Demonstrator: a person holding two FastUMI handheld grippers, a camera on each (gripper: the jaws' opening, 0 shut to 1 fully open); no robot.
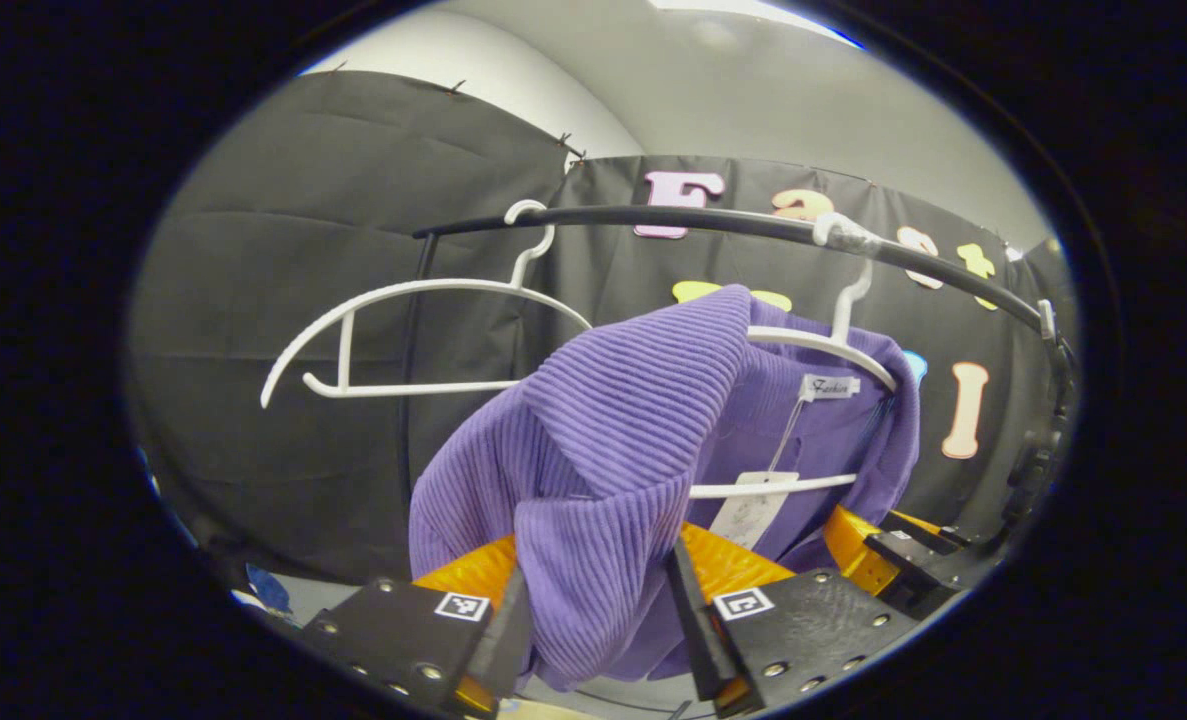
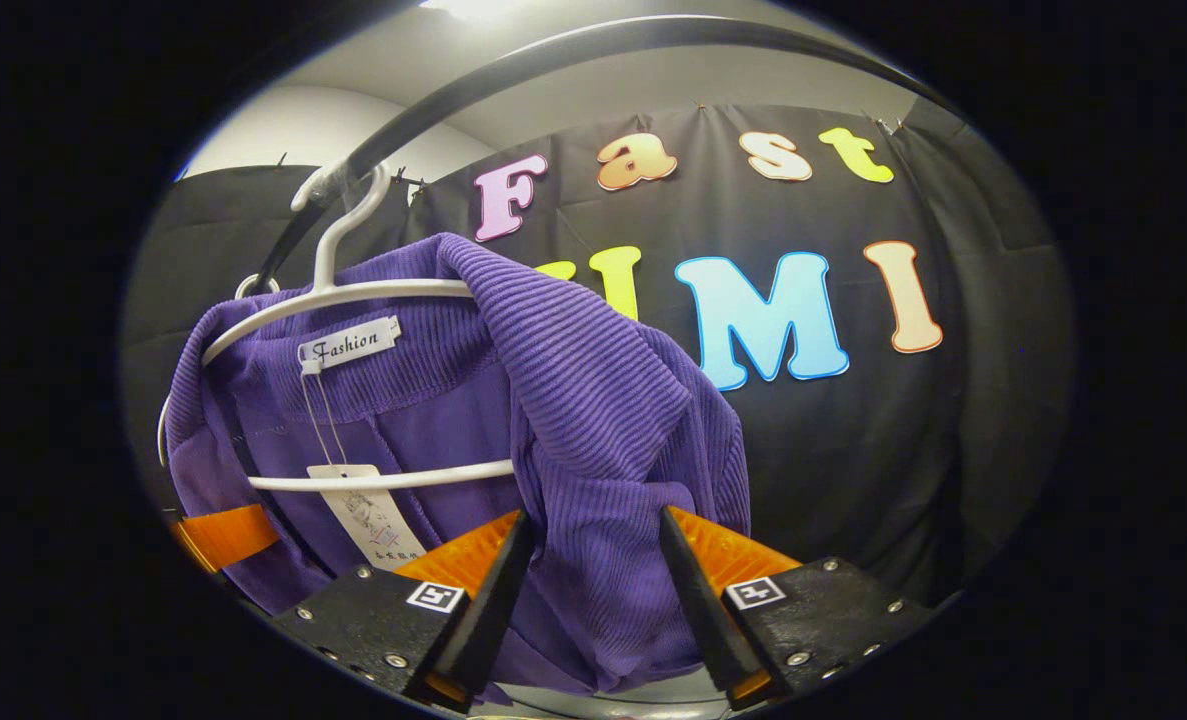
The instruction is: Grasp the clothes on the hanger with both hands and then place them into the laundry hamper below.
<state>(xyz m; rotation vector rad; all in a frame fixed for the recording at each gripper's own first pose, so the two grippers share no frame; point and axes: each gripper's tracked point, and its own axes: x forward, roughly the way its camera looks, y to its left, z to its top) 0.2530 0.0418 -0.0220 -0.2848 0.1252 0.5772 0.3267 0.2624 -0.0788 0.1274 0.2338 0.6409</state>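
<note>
Where collar folds, "Fashion" label (image 2: pixel 349 345)

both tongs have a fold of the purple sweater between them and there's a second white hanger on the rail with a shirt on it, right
Not quite: the second white hanger on the rail is bare, as the left gripper view shows. Both tongs do have a fold of the purple sweater between them.

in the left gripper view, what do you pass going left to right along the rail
empty hanger → purple garment on its own hanger → other gripper at the lower right
</note>
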